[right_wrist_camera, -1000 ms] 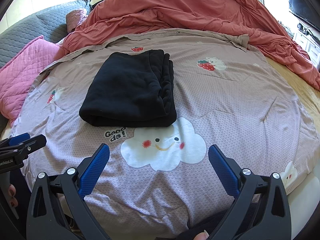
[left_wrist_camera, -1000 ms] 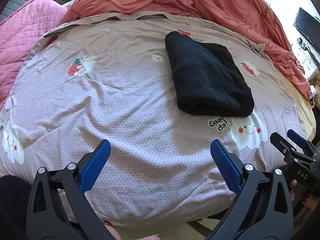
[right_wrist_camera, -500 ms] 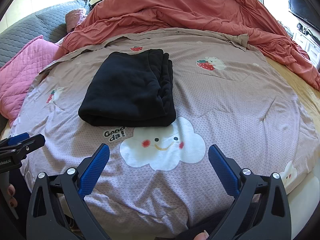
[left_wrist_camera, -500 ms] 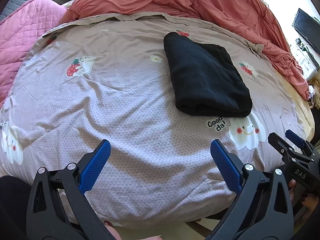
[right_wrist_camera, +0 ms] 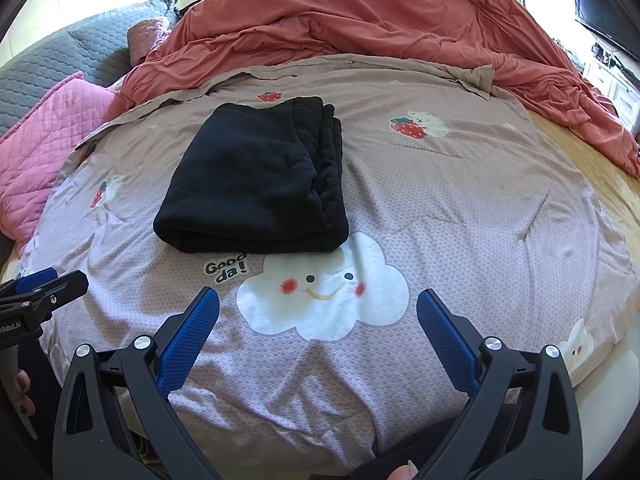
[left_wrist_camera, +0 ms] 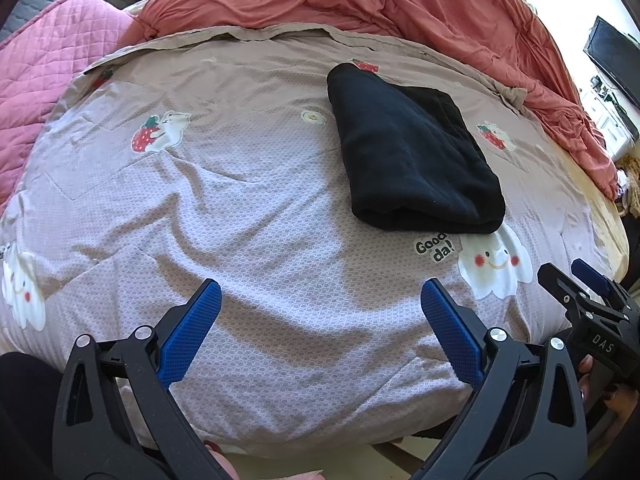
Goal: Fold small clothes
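Both grippers hang wide apart and empty over the near edge of the quilt [right_wrist_camera: 460, 184] — left gripper [left_wrist_camera: 320, 308] and right gripper [right_wrist_camera: 318, 316] side by side. Folded black garment [right_wrist_camera: 256, 176] lies ahead of them — ahead-left of the right gripper, ahead-right of the left, clear of both.

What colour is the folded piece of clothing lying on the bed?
Black. The folded garment shows best in the right wrist view, lying on the patterned bedspread.

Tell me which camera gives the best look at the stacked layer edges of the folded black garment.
The right wrist view. There the folded black fleece garment sits near the centre, its stacked layer edges showing along its right side. The left wrist view shows the same garment off to the right, mostly its smooth top, with those edges barely visible.
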